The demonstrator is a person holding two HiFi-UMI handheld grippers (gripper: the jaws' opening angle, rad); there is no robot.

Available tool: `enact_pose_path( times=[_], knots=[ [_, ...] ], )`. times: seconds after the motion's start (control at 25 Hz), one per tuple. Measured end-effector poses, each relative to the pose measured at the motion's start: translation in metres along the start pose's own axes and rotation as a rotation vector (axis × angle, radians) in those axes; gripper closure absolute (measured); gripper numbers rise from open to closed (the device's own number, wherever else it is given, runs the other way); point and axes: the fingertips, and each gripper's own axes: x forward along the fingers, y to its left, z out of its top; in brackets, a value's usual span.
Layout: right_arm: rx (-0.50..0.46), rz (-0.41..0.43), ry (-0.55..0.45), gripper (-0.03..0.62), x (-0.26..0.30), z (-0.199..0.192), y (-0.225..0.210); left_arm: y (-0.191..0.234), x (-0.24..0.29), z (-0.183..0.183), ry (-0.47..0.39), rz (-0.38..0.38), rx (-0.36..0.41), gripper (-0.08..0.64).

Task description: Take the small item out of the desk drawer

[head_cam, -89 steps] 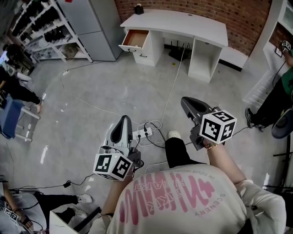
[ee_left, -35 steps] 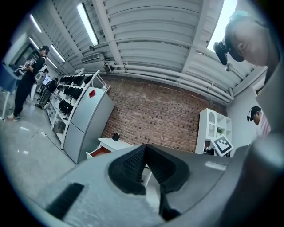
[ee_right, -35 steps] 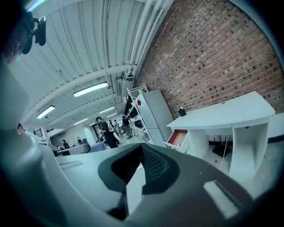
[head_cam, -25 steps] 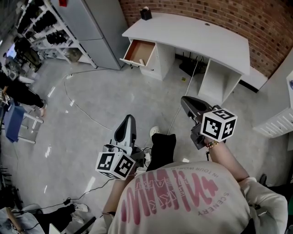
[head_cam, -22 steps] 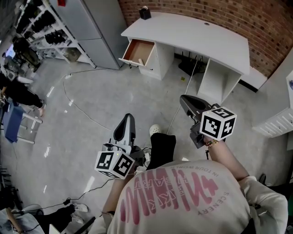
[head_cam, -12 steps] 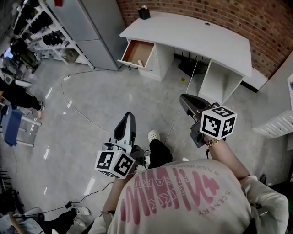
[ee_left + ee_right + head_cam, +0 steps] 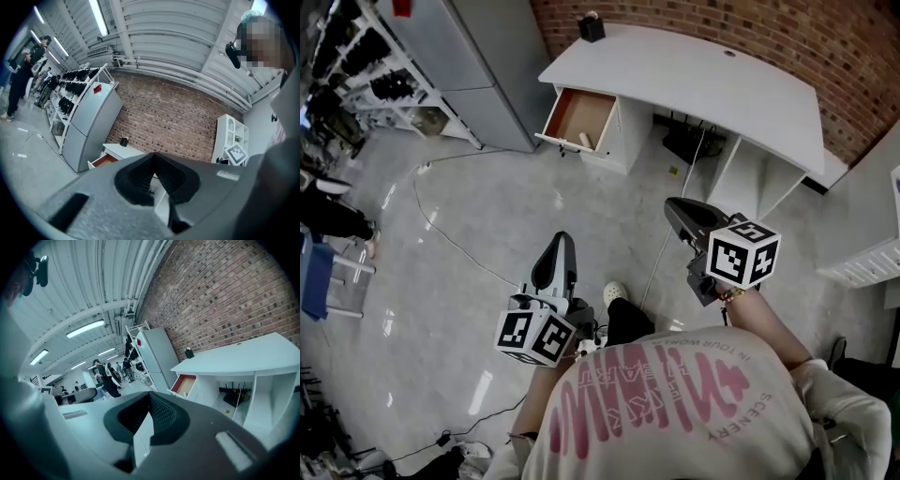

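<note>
A white desk [image 7: 703, 80] stands against the brick wall, well ahead of me across the floor. Its left drawer [image 7: 578, 117] is pulled open, showing a wooden bottom. A small pale item [image 7: 587, 141] lies near the drawer's front right corner. My left gripper [image 7: 564, 240] is shut and empty, held in the air over the floor far short of the desk. My right gripper [image 7: 672, 206] is also shut and empty, raised at the same distance. The left gripper view shows the closed left gripper [image 7: 153, 154] with the drawer [image 7: 104, 161] beyond it. The right gripper view shows the right gripper [image 7: 149, 393] and the drawer [image 7: 184, 383].
A grey fridge [image 7: 478, 56] stands left of the desk, with stocked shelves [image 7: 366, 56] beyond it. A black box [image 7: 592, 26] sits on the desk's corner. Cables [image 7: 450, 234] trail over the floor. A white shelf unit [image 7: 862, 267] is at the right. A person [image 7: 328, 211] stands at far left.
I have stepped closer to the desk, so the desk and open drawer sit nearer in the head view. Both grippers stay shut and held as before.
</note>
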Motion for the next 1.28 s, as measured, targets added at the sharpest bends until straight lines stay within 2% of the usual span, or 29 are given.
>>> enact_pose_path(
  times=[0.4, 0.56, 0.96, 1.28],
  knots=[
    [0.002, -0.011, 0.002, 0.580, 0.103, 0.059, -0.019, 0.077, 0.090, 0.056, -0.011, -0.019, 0.006, 0.555],
    [0.010, -0.015, -0.003, 0.580, 0.143, 0.075, -0.030, 0.111, 0.121, 0.073, -0.025, -0.005, 0.020, 0.555],
    [0.056, -0.023, -0.006, 0.580, 0.222, 0.090, -0.051, 0.173, 0.170, 0.086, 0.003, -0.015, 0.011, 0.555],
    [0.054, -0.036, 0.005, 0.580, 0.251, 0.089, -0.053, 0.210, 0.182, 0.084, 0.005, 0.012, -0.024, 0.555]
  ],
)
